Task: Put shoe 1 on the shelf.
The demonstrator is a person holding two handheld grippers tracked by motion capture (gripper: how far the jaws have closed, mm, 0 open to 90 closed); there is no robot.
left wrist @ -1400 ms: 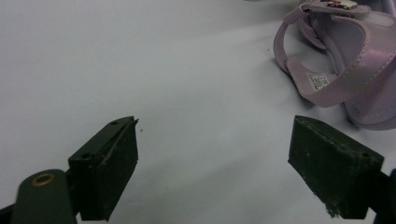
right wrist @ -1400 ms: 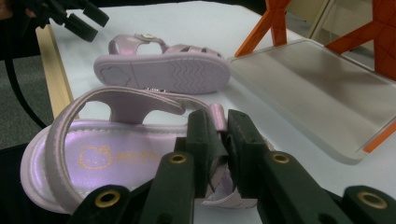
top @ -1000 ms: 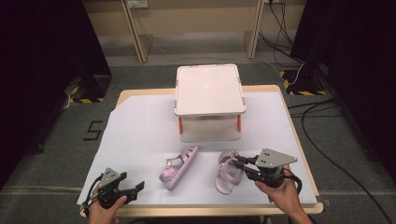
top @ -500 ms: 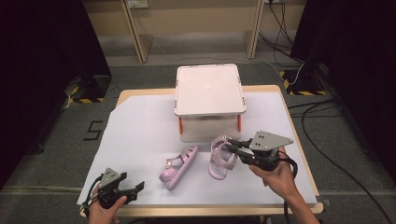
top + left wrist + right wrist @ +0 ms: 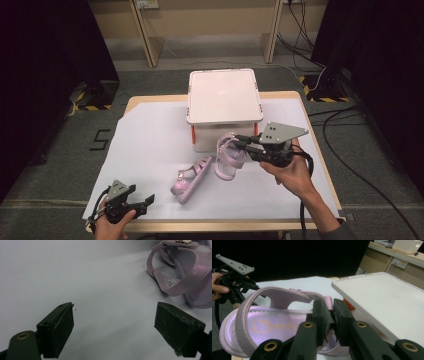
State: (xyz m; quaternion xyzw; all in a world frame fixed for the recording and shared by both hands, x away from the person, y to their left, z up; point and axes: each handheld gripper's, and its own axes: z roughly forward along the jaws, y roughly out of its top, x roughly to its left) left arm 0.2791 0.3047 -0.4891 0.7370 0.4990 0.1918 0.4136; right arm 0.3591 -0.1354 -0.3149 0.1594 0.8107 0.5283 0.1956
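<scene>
Room: dark curtains stand to the left and right, with pale wooden frame legs and a grey carpeted floor (image 5: 150, 70) beyond the far edge of the bench; cables (image 5: 350, 125) trail over the floor on the right.
Bench: a wooden bench (image 5: 131, 104) covered by a white sheet (image 5: 145, 145).
Box: a white lidded box (image 5: 224, 97) with orange latches sits at the far middle of the sheet, its flat lid also seen at the right of the right gripper view (image 5: 387, 300).
Right tongs: the right tongs (image 5: 246, 143), held in the person's right hand (image 5: 295, 175), are closed narrow on a strap of the lifted sandal (image 5: 229, 155); in the right gripper view the two black jaws pinch that pink strap between them (image 5: 329, 315).
Lifted sandal: a lilac sandal, tilted and off the sheet, just in front of the near side of the box; its insole carries a faint gold print (image 5: 269, 325).
Second sandal: the other lilac sandal (image 5: 191, 174) lies flat on the sheet, near the middle, just left of the lifted one and apart from it; its heel strap and size label show at the upper right of the left gripper view (image 5: 180, 272).
Left tongs: the left tongs (image 5: 145, 202), in the left hand (image 5: 112, 227), sit at the near left corner of the sheet with jaws spread wide and nothing between them (image 5: 115, 332).
</scene>
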